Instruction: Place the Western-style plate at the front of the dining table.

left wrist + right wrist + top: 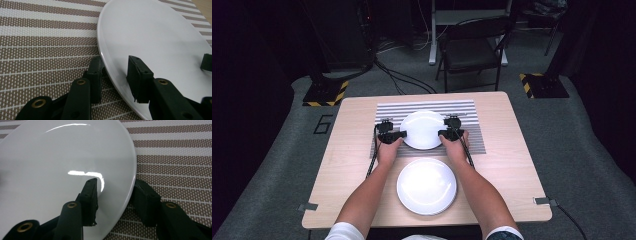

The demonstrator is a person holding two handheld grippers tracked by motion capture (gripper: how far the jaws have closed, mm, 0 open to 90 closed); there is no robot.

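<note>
A white plate (pixel 423 129) lies on a striped placemat (pixel 473 141) in the middle of the wooden table. My left gripper (pixel 392 134) is at the plate's left rim and my right gripper (pixel 451 132) at its right rim. In the left gripper view the plate (pixel 155 32) has its rim between the jaws of the left gripper (pixel 115 65), one pad on top and one under the edge. The right gripper (pixel 115 182) holds the plate (pixel 62 150) the same way, its rim pinched between the jaws. The right gripper's black jaw tip (pixel 206 62) shows at the plate's far side.
A second white plate (pixel 427 186) sits on the bare table (pixel 352 165) close to the front edge, between the person's forearms. The placemat (pixel 37 37) extends left and behind the held plate. A black chair (pixel 472 50) and floor cables stand beyond the table.
</note>
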